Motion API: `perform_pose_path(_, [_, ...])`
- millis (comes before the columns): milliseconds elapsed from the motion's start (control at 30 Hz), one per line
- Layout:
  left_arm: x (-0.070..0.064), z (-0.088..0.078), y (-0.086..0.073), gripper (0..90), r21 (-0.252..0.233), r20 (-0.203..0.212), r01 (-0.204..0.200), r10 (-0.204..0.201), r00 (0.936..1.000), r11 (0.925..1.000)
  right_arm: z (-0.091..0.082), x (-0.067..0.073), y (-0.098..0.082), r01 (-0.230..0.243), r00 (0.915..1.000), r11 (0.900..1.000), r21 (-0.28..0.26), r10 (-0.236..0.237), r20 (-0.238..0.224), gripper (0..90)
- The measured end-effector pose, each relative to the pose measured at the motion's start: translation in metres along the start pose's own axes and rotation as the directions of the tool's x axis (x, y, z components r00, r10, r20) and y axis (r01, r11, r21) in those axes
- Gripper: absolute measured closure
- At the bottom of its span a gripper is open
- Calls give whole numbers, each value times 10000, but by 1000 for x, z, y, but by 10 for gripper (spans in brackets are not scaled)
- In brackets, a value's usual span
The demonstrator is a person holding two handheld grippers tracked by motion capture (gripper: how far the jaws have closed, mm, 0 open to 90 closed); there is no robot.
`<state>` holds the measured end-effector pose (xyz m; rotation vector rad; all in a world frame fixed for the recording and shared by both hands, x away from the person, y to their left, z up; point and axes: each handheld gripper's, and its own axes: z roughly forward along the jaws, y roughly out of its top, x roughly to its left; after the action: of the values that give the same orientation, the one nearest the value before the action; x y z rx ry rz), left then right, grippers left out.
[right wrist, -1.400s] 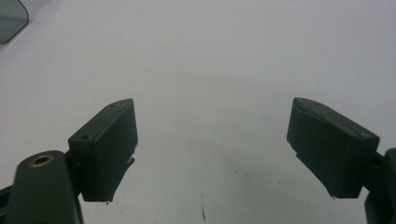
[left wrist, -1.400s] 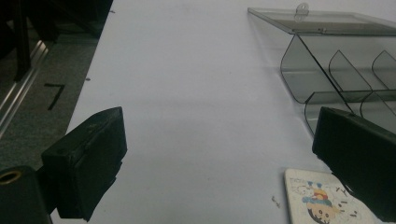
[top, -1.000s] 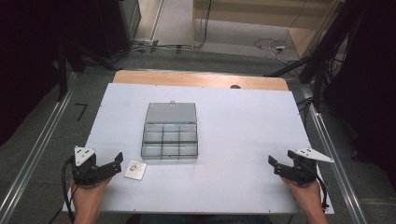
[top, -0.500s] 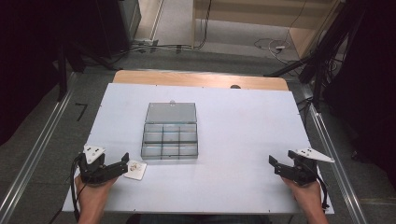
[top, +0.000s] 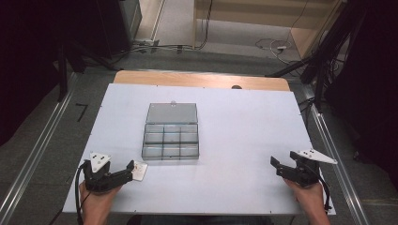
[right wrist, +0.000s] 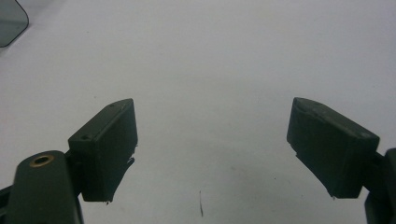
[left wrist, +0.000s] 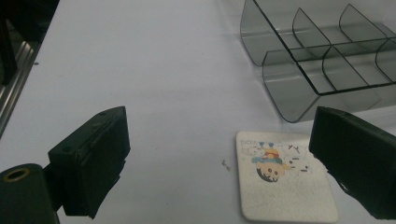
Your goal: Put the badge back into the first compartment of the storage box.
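Observation:
A clear grey compartment box point(top: 171, 132) lies open in the middle of the white table point(top: 244, 126), its lid folded back. Near its front left corner lies a small white square card point(top: 138, 170) with a cartoon print point(left wrist: 285, 179). My left gripper point(top: 127, 171) is open at the table's front left, its jaws spread just short of the card; in the left gripper view the card point(left wrist: 285, 179) lies partly between them, toward the right jaw. My right gripper point(top: 276, 167) is open at the front right over bare table point(right wrist: 210, 70), nothing between its jaws.
The box's front compartments point(left wrist: 322, 70) rise just beyond the card. A wooden strip point(top: 197, 79) edges the table's far side. Metal rails point(top: 42, 145) run along both sides, with cables on the floor point(top: 225, 37) behind.
My left gripper has moved right and slightly toward the front edge, closing in on the card. The right gripper has stayed in place.

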<state>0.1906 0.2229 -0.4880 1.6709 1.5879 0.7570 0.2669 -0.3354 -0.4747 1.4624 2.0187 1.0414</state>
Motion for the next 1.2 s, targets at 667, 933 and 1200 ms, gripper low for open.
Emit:
perform_pose_path(667, [-8, 6, -8, 64, 356, 229, -139, 131, 9997, 9993, 0, 1, 0, 45, 10000, 10000, 31, -45, 1, 150])
perform_pose_path(933, [-15, 9, -10, 67, 576, 324, -529, 511, 9982, 9969, 1, 1, 0, 49, 10000, 10000, 24, -49, -2, 150])
perform_pose_path(1200, [-22, 13, -12, 71, 762, 382, -912, 885, 9953, 9929, 0, 1, 0, 51, 10000, 10000, 45, -51, 4, 151])
